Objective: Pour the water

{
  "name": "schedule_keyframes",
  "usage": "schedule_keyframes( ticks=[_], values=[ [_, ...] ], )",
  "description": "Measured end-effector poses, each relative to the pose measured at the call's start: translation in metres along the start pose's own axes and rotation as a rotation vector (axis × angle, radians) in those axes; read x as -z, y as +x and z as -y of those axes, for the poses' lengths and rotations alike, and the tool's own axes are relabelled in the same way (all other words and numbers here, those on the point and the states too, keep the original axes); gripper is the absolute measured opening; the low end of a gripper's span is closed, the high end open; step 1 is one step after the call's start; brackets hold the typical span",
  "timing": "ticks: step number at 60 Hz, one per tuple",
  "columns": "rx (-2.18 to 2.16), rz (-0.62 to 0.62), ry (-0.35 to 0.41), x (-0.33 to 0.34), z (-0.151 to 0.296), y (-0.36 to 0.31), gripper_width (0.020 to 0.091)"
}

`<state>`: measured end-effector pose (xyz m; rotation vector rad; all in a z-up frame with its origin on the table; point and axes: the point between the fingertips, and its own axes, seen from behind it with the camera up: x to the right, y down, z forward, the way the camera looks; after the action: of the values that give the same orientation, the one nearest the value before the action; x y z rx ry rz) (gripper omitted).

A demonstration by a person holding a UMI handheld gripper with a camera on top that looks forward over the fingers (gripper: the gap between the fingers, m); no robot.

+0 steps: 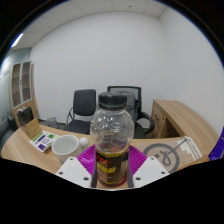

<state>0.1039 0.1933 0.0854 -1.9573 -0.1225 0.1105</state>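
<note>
1 jar [111, 138], clear plastic, dark lid [112, 100] screwed on, upright, part filled with an amber-brown liquid low in the body and a dark label at the base. Position: between the 2 fingers of the tongs [112, 172], whose purple pads [91, 157] sit against its lower sides to left and right. The tongs appear closed on the jar; whether it hangs free of the table [20, 148] or rests on it cannot be told.

1 bowl [66, 144], white, shallow, on the table just left of the jar and slightly beyond it. It looks empty, though its bottom is only partly visible.

1 small box [41, 141], printed in green and purple, on the table left of the bowl.

1 clear bag [170, 152] with a round object inside, on the table right of the jar.

2 office chairs [82, 106], dark, beyond the table, against a white wall.

1 wooden cabinet [183, 122] at right, 1 shelf unit [22, 85] at far left.

Task status, as a judgement: the grasp seems done. The jar stands untilted with its lid on, so no pouring has begun. Left to do: open it, bring it over a receiver, probably the bowl, tilt and pour.
</note>
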Motion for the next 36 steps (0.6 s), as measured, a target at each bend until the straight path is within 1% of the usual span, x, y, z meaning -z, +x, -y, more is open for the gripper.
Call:
schedule_keyframes(
  ticks=[5,11,14,15,16,20,22,23,26,36],
  values=[
    [0.028,0.004,0.019,0.002,-0.004,-0.003,0.0425],
    [0.020,0.004,0.019,0.003,-0.002,0.000,0.0498],
    [0.010,0.008,-0.009,0.003,-0.005,0.000,0.0543],
    [0.005,0.008,-0.022,0.003,-0.007,0.001,0.0571],
    [0.001,0.007,-0.035,0.005,-0.008,0.000,0.0622],
    [-0.007,-0.010,-0.053,0.015,-0.008,0.002,0.0876],
    [-0.004,-0.021,-0.058,0.022,-0.006,0.004,0.0844],
    [-0.003,-0.030,-0.061,0.027,-0.005,0.005,0.0841],
    [0.004,-0.042,-0.065,0.044,-0.001,0.003,0.0861],
    [-0.014,-0.066,-0.125,0.128,0.002,-0.022,0.0856]
  ],
)
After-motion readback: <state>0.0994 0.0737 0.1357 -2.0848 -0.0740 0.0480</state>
